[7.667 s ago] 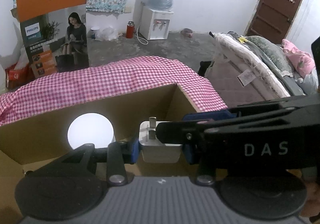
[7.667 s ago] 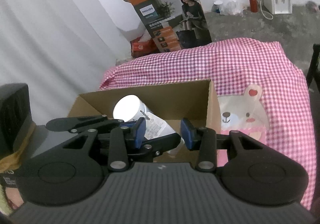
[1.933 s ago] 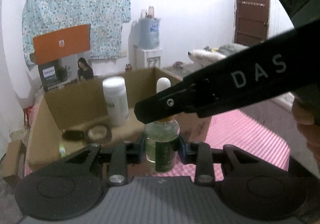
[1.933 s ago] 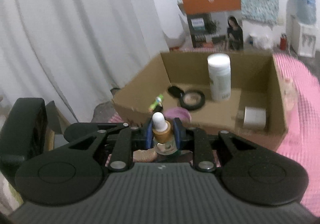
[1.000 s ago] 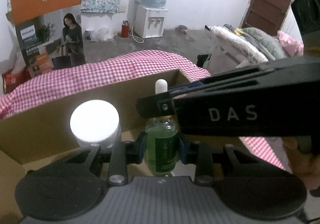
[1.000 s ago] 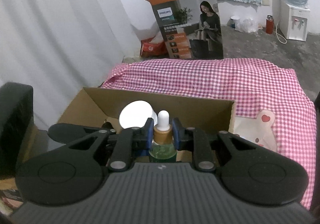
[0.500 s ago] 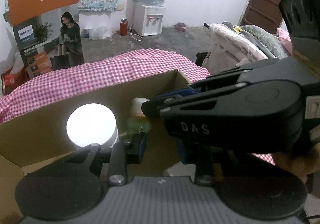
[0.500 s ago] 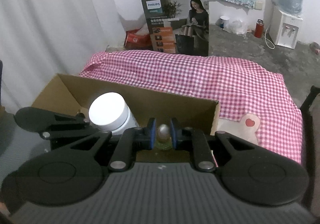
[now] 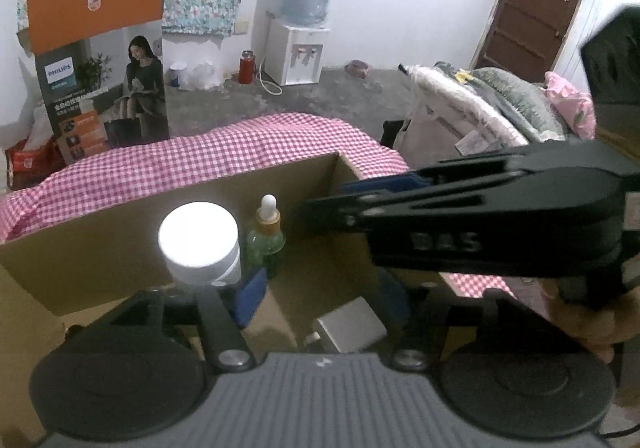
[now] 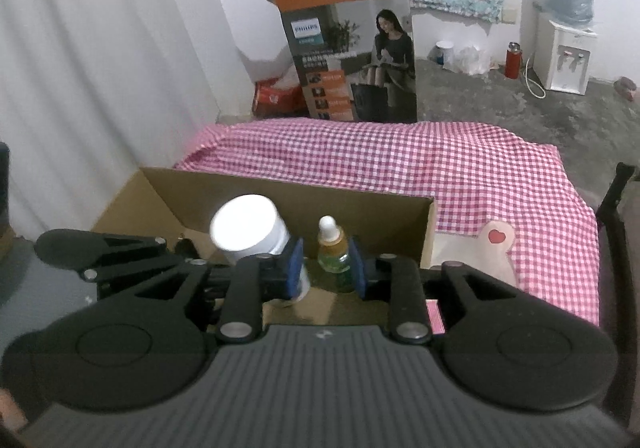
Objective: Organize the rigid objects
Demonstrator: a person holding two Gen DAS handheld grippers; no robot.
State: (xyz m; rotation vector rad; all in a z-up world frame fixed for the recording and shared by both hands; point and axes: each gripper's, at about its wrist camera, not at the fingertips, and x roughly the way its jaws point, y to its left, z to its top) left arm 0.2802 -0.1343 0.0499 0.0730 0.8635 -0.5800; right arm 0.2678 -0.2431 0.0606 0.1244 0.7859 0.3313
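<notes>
- The small green glass dropper bottle (image 10: 335,248) with its white rubber bulb stands upright inside the brown cardboard box (image 10: 360,208), close to the far wall and just beside the white-lidded plastic jar (image 10: 250,230).
- The right gripper (image 10: 325,268) is opening; its blue pads flank the bottle and look barely clear of it (a sideways pull-out could tip it into the jar).
- The left gripper (image 9: 320,300) is opening, wide and empty, above the flat white charger (image 9: 350,326); a careless dip could knock that.

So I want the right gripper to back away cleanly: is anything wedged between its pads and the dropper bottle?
Nothing visible. The dropper bottle stands upright in the cardboard box, between the opening right gripper pads, beside the white jar.
</notes>
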